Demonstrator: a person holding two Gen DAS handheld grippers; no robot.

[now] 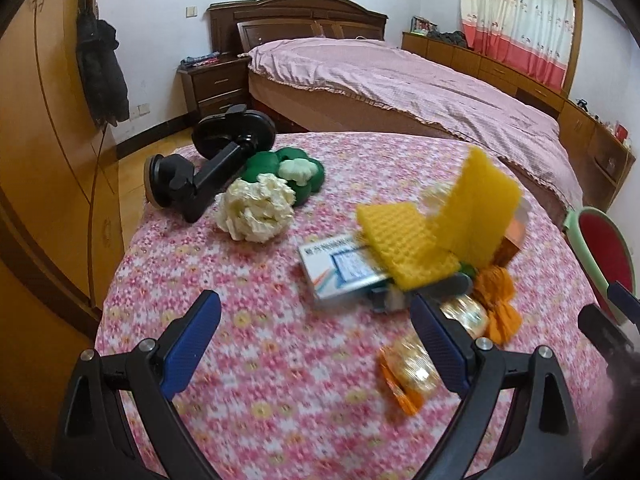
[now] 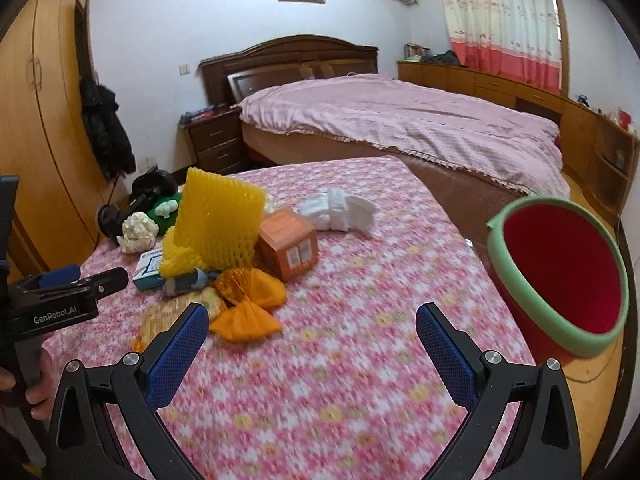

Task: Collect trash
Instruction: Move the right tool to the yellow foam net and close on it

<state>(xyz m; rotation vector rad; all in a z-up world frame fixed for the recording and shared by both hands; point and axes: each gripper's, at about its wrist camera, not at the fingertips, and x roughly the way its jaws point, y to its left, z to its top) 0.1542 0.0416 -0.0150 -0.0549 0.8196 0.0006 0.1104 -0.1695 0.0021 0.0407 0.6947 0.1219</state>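
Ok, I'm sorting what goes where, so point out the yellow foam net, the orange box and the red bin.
yellow foam net (image 2: 218,216), right wrist view, middle of its upright sheet.
orange box (image 2: 286,242), right wrist view, its front face.
red bin (image 2: 560,344), right wrist view, green rim.

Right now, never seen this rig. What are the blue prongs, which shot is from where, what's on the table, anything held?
No robot: a person carries a two-finger gripper in each hand, each with a fisheye camera looking along its blue fingers. One picture is from the left gripper, the other from the right gripper. Both are open and hold nothing. On the flowered tablecloth lie yellow foam netting, an orange box, orange wrappers, a small carton, crumpled paper and a black stand. A red bin stands beside the table.
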